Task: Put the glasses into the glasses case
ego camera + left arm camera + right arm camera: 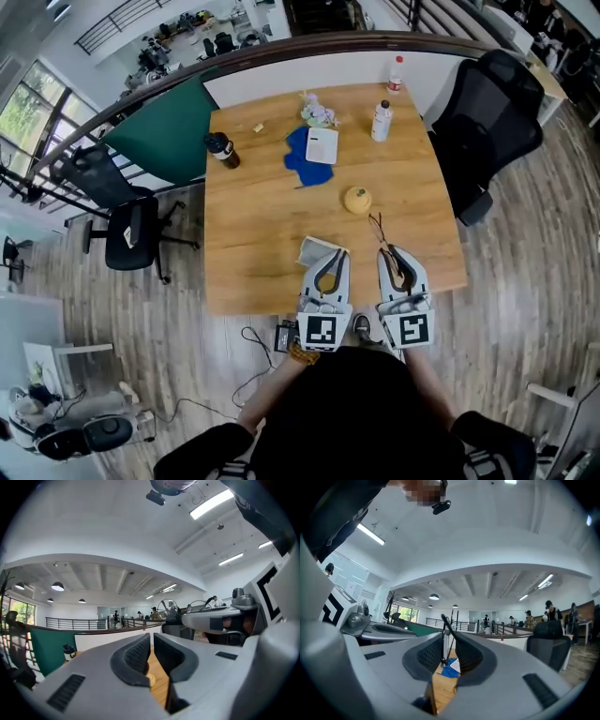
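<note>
**A:** Clock set with twelve at the desk's far edge. Where are the glasses?

**B:** The glasses (383, 238) are a thin dark frame, off the desk (262, 225), over its five o'clock corner. The right tool (394, 255) is clamped on them, jaws nearly closed with a dark temple standing up between the pads. The rest of the frame pokes out past the tips toward twelve.

**A:** And the glasses case?

**B:** The glasses case (316, 250) lies flat near the desk's six o'clock edge, at nine o'clock from the glasses. It is pale grey-tan. I cannot tell whether it lies open.

**A:** Left tool?

**B:** The left tool (330, 259) is just beside the case, its tips at the case's three o'clock edge. I cannot tell if they touch. Its jaws are drawn all but together, leaving a thin slit with nothing in it. Both tools point level and lie side by side.

**A:** Farther out?

**B:** A yellow round thing (357, 200) sits at eleven o'clock from the glasses, near but apart. Toward twelve there is a blue cloth (299, 159) with a white card (322, 145) lying on it. A dark bottle (221, 148) stands at ten o'clock and a white bottle (381, 120) at one o'clock. A black chair (487, 131) is off the three o'clock side.
</note>
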The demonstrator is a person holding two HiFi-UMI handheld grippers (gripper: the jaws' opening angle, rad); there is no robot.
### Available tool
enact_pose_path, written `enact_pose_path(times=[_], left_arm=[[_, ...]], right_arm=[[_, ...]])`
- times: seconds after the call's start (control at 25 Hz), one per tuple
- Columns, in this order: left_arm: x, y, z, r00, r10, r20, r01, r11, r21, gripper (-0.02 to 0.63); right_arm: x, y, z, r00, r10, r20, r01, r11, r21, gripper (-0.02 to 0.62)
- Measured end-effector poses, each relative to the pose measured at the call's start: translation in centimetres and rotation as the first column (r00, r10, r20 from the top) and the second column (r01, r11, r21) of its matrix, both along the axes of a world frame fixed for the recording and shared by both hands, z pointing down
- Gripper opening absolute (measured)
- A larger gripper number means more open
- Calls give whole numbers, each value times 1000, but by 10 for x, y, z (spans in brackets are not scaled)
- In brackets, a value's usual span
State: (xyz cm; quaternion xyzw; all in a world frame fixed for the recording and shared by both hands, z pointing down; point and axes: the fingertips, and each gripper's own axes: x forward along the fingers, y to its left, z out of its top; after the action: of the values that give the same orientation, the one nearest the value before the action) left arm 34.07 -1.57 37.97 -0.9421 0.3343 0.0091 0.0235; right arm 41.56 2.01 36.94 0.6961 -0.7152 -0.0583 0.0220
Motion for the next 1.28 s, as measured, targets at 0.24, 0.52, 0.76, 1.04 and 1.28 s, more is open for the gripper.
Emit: enact_pose_path(times=[0.24, 0.52, 0.76, 1.04, 1.28], left_arm=[[4, 1, 3, 995, -102, 10, 101, 995, 14, 40], [-3, 17, 17, 980, -196, 15, 197, 980, -25, 40], [-4, 14, 20, 973, -229, 3, 229, 973, -42, 40], [-22, 18, 25, 970, -241, 14, 242, 970, -31, 40], [-53, 1, 41, 959, -282, 3, 281, 955, -92, 40]], right_arm=[[4, -5, 27, 993, -112, 32, 114, 992, -60, 69], [-10, -1, 43, 974, -223, 37, 226, 967, -119, 69], [-23, -14, 46, 956, -292, 27, 293, 949, -120, 67], [-50, -16, 69, 936, -352, 7, 347, 919, -188, 69], [-66, -20, 96, 932, -363, 5, 351, 897, -267, 69]])
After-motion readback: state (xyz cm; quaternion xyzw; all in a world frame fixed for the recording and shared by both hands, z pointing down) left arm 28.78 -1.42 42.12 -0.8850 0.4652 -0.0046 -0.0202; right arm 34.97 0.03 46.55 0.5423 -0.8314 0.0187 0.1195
